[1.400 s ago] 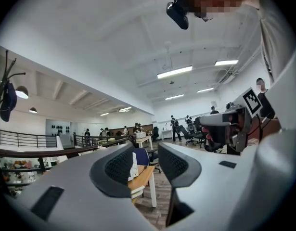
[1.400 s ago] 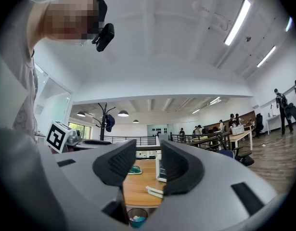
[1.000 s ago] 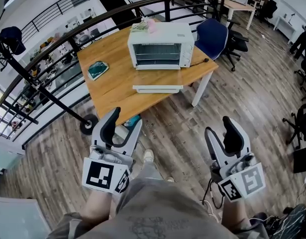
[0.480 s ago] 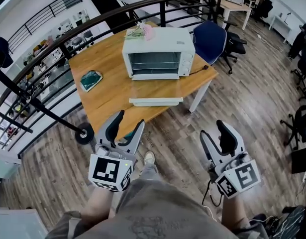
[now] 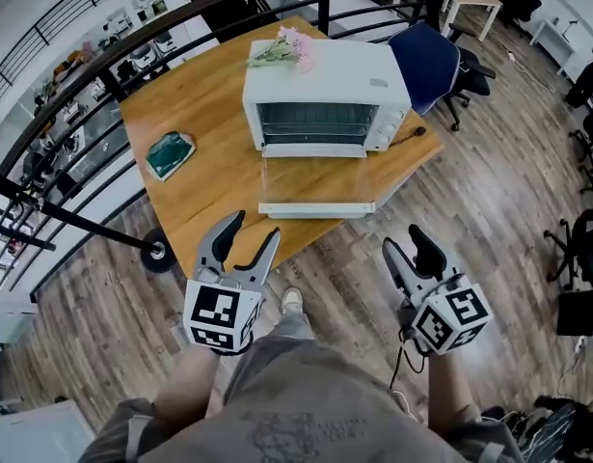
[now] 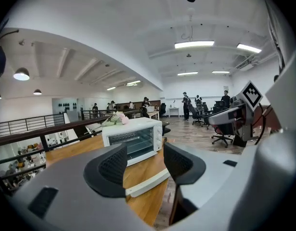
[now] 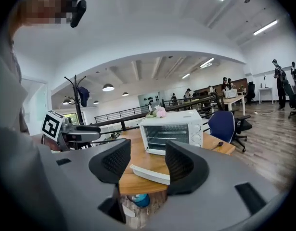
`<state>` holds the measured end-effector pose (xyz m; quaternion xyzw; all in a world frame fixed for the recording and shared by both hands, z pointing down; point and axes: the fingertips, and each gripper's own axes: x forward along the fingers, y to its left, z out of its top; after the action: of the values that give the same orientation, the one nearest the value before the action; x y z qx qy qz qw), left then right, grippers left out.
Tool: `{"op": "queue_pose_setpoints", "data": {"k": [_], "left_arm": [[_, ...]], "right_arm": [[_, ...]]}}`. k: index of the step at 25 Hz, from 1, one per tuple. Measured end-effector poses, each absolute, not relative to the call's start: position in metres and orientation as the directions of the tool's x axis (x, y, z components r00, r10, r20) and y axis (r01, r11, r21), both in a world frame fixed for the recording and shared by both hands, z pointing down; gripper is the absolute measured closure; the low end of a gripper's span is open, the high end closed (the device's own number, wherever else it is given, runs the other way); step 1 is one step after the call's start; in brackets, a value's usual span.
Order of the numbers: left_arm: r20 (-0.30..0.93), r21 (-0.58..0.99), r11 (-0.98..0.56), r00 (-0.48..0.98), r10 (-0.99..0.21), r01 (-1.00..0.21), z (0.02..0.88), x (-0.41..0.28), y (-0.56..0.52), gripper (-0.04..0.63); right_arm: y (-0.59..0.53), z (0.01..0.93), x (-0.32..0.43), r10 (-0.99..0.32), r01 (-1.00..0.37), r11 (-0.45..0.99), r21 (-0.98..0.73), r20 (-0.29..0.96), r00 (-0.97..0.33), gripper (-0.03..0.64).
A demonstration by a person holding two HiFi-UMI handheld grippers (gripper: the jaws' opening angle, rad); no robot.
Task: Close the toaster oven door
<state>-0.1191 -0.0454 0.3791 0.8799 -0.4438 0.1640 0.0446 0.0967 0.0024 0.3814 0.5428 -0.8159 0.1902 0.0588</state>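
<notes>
A white toaster oven [image 5: 325,95] stands on a wooden table [image 5: 209,186]. Its glass door [image 5: 310,177] lies flat open toward me, and the white handle bar [image 5: 315,208] is near the table's front edge. In the head view my left gripper [image 5: 253,230] is open and empty, below and left of the handle. My right gripper [image 5: 404,242] is also open and empty, below and right of it. Both stay short of the table. The oven [image 6: 133,141] and its door [image 6: 148,179] show between the left jaws. The right gripper view frames the oven [image 7: 172,131] and handle [image 7: 150,173].
Pink flowers [image 5: 282,48] lie on top of the oven, and a green object [image 5: 169,152] sits on the table's left part. A blue office chair [image 5: 431,51] stands behind the table at the right. A black railing [image 5: 132,41] curves round the far side. A cord runs off the oven's right.
The table and oven have come closer and larger in the head view. Both grippers stay open, still held low in front of the person.
</notes>
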Motion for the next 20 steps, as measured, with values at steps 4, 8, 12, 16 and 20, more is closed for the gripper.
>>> {"op": "queue_pose_setpoints", "data": {"k": [4, 8, 12, 16, 20], "left_arm": [[0.406, -0.032, -0.633, 0.568, -0.716, -0.774, 0.419, -0.128, -0.075, 0.353], [0.482, -0.006, -0.666, 0.582, -0.655, -0.746, 0.461, -0.133, -0.093, 0.352], [0.540, 0.017, -0.676, 0.576, -0.614, -0.736, 0.499, -0.134, -0.105, 0.353], [0.584, 0.054, -0.644, 0.547, -0.600, -0.763, 0.540, -0.140, -0.119, 0.351], [0.656, 0.077, -0.607, 0.498, -0.567, -0.791, 0.584, -0.146, -0.126, 0.352]], "right_arm": [[-0.030, 0.433, 0.094, -0.831, -0.926, 0.282, -0.250, 0.419, -0.366, 0.380], [-0.048, 0.480, 0.096, -0.796, -0.941, 0.224, -0.253, 0.510, -0.326, 0.380], [-0.056, 0.517, 0.100, -0.762, -0.949, 0.183, -0.256, 0.573, -0.301, 0.380], [-0.067, 0.553, 0.101, -0.720, -0.947, 0.168, -0.274, 0.622, -0.308, 0.382], [-0.080, 0.587, 0.108, -0.683, -0.945, 0.157, -0.287, 0.660, -0.314, 0.382]]}}
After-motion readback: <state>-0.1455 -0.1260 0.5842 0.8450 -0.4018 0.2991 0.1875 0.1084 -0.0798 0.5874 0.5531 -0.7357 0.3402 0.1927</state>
